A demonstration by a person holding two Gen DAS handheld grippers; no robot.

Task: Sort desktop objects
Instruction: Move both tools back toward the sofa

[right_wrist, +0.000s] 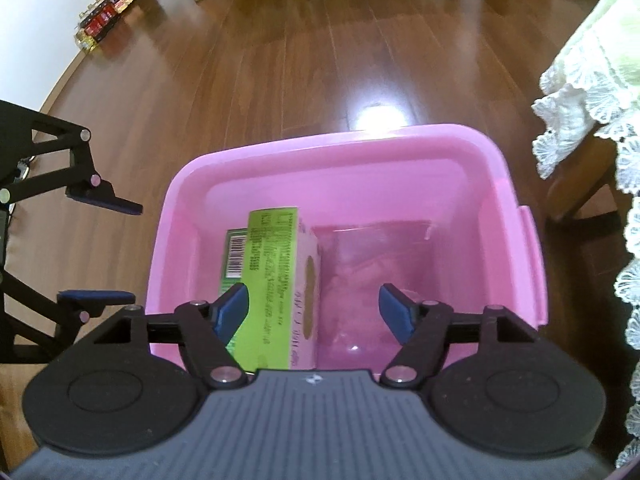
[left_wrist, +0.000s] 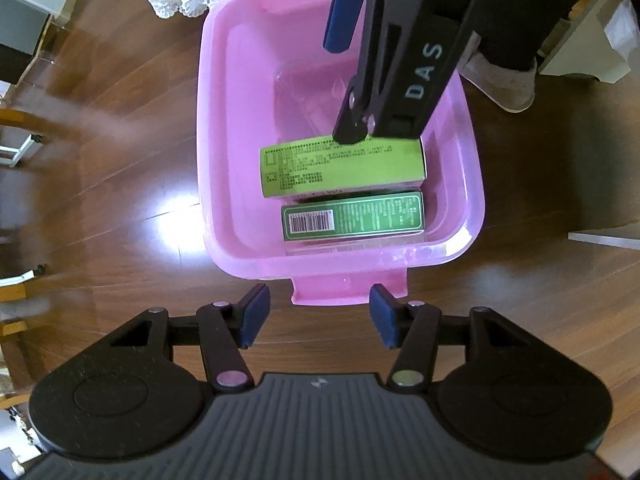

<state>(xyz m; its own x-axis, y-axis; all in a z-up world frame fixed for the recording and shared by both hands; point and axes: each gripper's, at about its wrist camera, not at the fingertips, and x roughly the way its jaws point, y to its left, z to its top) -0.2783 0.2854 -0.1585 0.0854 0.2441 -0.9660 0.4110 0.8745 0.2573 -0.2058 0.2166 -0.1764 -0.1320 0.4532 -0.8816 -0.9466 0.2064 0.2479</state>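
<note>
Bin [left_wrist: 460, 184]: pink glossy plastic, on wood floor [left_wrist: 120, 160].
Contents: lime box [left_wrist: 340, 170] leaning on dark green box [left_wrist: 352, 218].
Right gripper [right_wrist: 312, 312]: over bin, jaws apart, empty.
Left gripper [left_wrist: 319, 316]: outside rim, spread, empty.
Surroundings: lace cloth [right_wrist: 580, 92] nearby.

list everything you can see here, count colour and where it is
pink plastic bin: 1, translucent pink, on the wooden floor, handle tab toward the left gripper
light green printed carton: 1, lime green with a pink side, inside the bin, lying partly over the darker carton
dark green carton with a barcode: 1, dark green, inside the bin against the wall nearest the left gripper
brown wooden floor: 1, glossy brown, under the bin
white lace-edged cloth: 1, white and pale yellow, hanging beside the bin
stack of red and yellow packages: several, by the far wall
left gripper: 1, black with blue pads, open, outside the bin
right gripper: 1, black with blue pads, open, above the bin
</note>
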